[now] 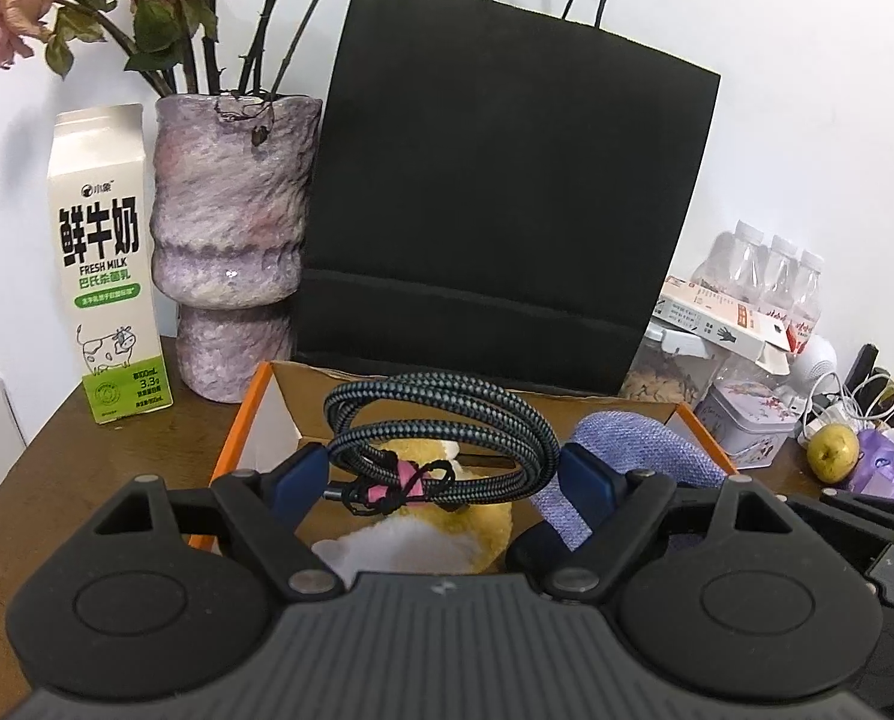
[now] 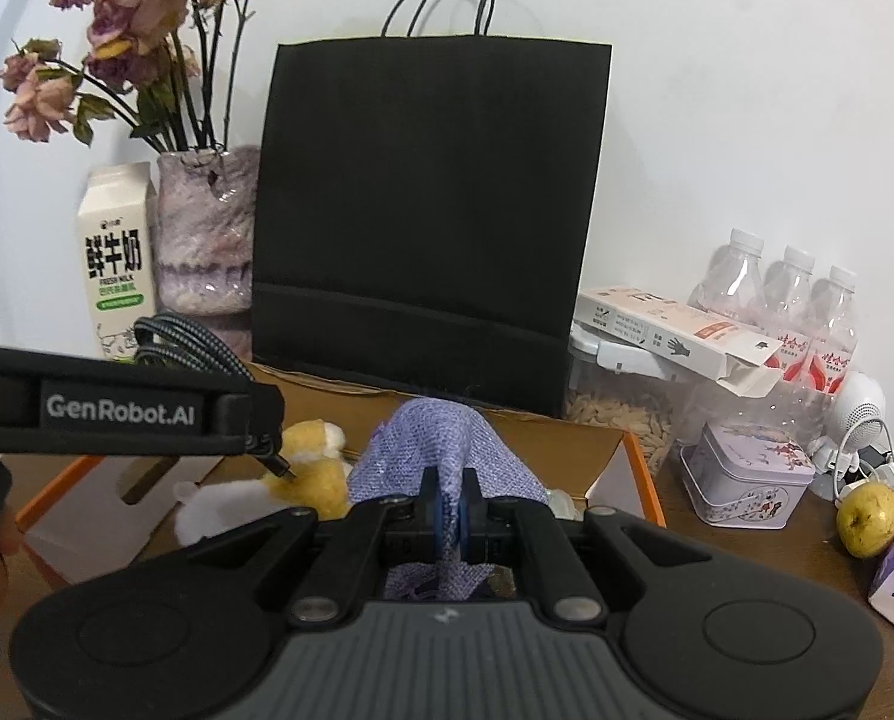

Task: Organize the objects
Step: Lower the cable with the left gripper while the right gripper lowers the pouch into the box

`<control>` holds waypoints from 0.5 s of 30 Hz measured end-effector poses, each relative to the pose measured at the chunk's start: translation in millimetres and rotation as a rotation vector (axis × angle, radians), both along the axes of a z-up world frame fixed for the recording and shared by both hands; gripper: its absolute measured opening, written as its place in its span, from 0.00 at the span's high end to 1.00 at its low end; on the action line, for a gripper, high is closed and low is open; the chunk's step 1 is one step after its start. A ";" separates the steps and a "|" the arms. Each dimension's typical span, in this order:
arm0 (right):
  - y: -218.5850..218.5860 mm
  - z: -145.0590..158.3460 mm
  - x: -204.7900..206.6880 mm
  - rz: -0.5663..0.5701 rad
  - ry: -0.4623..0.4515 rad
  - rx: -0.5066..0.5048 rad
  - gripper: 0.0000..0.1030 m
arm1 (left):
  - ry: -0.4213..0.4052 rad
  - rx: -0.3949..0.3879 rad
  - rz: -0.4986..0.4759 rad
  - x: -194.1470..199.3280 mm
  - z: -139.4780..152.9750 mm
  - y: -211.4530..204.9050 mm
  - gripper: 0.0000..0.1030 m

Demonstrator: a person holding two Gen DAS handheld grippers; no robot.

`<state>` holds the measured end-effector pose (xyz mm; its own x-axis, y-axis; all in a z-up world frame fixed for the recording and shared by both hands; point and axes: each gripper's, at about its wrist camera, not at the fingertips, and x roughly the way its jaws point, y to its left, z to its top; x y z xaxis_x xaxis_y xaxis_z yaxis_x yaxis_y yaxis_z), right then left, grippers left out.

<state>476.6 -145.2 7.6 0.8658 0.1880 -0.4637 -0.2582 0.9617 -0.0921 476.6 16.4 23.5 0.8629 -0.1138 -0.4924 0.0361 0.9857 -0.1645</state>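
Left tool (image 1: 444,471) spread wide, blue pads clamping coiled braided cable (image 1: 441,438) over orange-rimmed box (image 1: 231,438). Right tool (image 2: 450,510) pressed together, pinching purple cloth (image 2: 441,444) above same box. Plush toy (image 1: 447,516) below cable. Lower both level, release inside rim, avoid snagging cloth.

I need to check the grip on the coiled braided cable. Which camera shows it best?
The left wrist view: the coiled cable sits centred between the left gripper pads, over the orange-edged box, its tie visible. The right wrist view shows only a bit of the coil, behind the left gripper's body.
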 end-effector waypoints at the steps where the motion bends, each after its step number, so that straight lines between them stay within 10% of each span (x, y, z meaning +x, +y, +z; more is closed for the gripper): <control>1: 0.2 -1.1 1.4 -0.002 0.001 -0.007 0.95 | 0.000 0.004 -0.005 0.9 -0.5 0.1 0.17; 9: -3.8 -6.0 10.0 -0.027 0.029 -0.020 0.72 | 0.014 0.020 -0.017 5.0 -2.6 -0.1 0.07; 15: -5.7 -5.3 5.7 -0.045 0.030 -0.037 0.12 | 0.032 0.009 -0.025 5.3 -4.7 0.6 0.00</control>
<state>482.2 -150.9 2.2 0.8589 0.1313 -0.4951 -0.2178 0.9685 -0.1210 481.9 17.0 18.8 0.8434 -0.1305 -0.5212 0.0557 0.9860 -0.1569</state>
